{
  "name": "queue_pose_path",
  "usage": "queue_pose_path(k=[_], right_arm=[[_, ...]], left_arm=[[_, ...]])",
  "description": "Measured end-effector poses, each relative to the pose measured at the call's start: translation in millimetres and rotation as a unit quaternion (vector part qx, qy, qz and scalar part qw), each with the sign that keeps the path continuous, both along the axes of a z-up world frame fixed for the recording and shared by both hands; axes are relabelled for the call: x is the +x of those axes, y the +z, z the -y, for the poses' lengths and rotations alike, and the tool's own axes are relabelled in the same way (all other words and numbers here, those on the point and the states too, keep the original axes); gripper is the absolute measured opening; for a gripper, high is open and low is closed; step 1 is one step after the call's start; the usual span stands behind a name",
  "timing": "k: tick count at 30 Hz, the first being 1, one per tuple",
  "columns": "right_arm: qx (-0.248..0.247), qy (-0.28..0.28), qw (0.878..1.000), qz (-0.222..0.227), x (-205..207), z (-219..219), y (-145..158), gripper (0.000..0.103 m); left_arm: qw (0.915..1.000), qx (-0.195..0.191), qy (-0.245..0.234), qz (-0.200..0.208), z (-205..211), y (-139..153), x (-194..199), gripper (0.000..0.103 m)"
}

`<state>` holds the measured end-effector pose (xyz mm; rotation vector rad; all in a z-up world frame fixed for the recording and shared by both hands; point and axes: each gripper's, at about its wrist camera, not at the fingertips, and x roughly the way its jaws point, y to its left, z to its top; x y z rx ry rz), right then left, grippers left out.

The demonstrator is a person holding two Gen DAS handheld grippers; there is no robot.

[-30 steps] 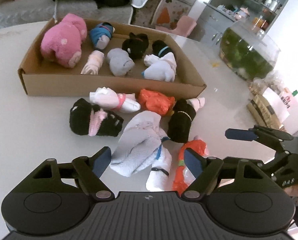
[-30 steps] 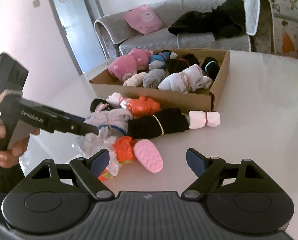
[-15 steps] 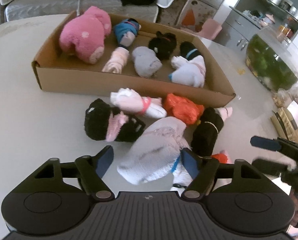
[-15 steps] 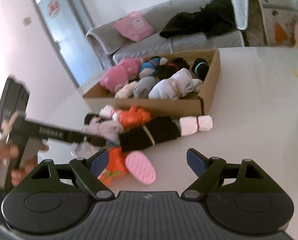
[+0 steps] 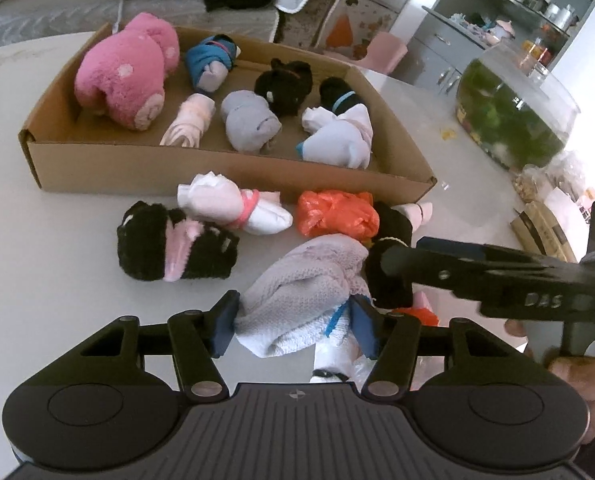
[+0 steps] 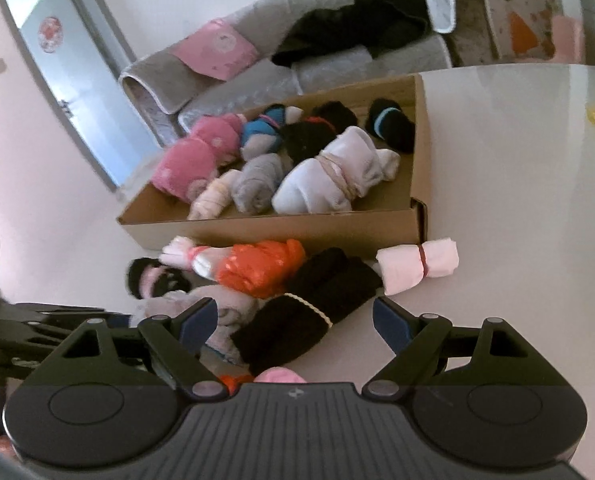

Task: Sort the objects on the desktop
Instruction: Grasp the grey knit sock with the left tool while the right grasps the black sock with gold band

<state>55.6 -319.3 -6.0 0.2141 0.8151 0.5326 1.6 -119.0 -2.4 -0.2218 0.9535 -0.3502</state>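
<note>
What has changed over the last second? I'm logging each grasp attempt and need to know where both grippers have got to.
The left gripper moved forward and down, and its fingers now flank the grey-white sock bundle; full closure is unclear. The right gripper advanced, open, over the black sock roll. Nothing was lifted or released. The cardboard box and the socks in it stayed put.

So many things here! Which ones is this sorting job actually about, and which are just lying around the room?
Part of the job:
- cardboard box holding sorted sock bundles
- lilac-grey sock bundle between the left gripper fingers
- black sock roll before the open right gripper
- orange bundle

Just lying about:
- fish tank
- sofa
- pink cushion
</note>
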Motion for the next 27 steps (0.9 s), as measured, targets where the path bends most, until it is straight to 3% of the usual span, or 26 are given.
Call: queue_pose_path(k=[8,13,16,27], right_arm=[[0.009,-0.038,0.999,-0.014,9,4,-4,0.083],[-0.004,-0.049,0.999,-0.009,11,3,-5,0.061],[-0.007,-0.049,0.999,-0.007,10,2,-6,0.054],[0.013,-0.051,0.999,0.008,1,12,1,0.047]], left_arm=[[1.0000,0.002,0.000,0.002,3,-1,10,0.068],[0.9999,0.006,-0.005,0.014,5,-2,9,0.063],[0.9998,-0.002,-0.004,0.021,3,-3,6,0.058],[0.9988,-0.011,0.003,0.048,-3,6,-8,0.054]])
